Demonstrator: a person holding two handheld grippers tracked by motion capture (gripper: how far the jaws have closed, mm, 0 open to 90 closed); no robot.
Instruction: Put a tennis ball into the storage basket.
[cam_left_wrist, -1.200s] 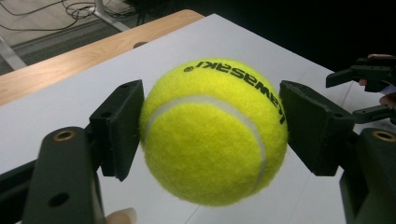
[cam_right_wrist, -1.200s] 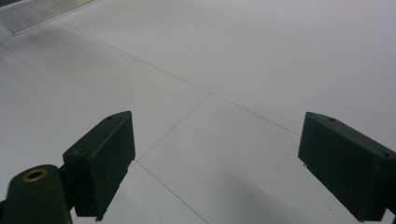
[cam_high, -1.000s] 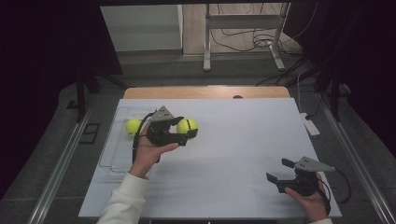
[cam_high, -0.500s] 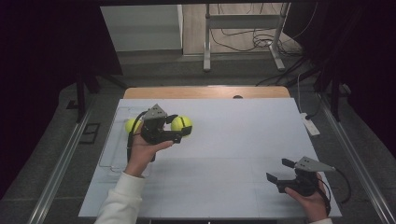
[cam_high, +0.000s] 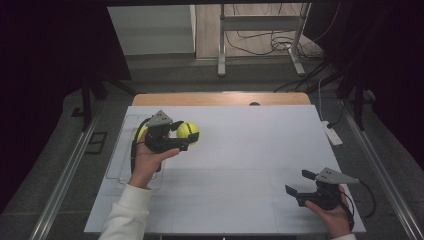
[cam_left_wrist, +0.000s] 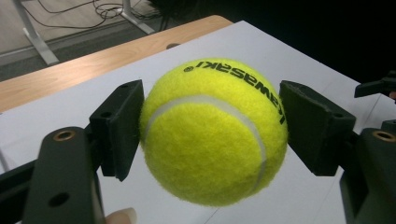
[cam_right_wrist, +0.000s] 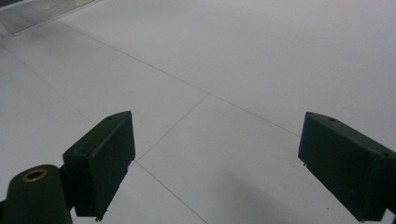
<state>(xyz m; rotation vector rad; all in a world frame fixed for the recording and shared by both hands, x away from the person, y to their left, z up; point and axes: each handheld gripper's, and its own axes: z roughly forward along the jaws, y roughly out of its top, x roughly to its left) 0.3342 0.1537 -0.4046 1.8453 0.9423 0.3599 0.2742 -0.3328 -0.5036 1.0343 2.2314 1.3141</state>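
Since the tennis ball (cam_left_wrist: 212, 133), clenched between the left gripper's (cam_high: 181, 137) pads, has been carried leftward toward the clear tray (cam_high: 120, 172) at the table's left, a drop there seems near, while the right gripper (cam_high: 304, 185) is held agape, idle.

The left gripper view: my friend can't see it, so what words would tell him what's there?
A bright yellow tennis ball with black lettering is squeezed between the two black jaws of the left gripper, held up above a white table. A strip of wood runs along the table's far edge, with floor and cables beyond.
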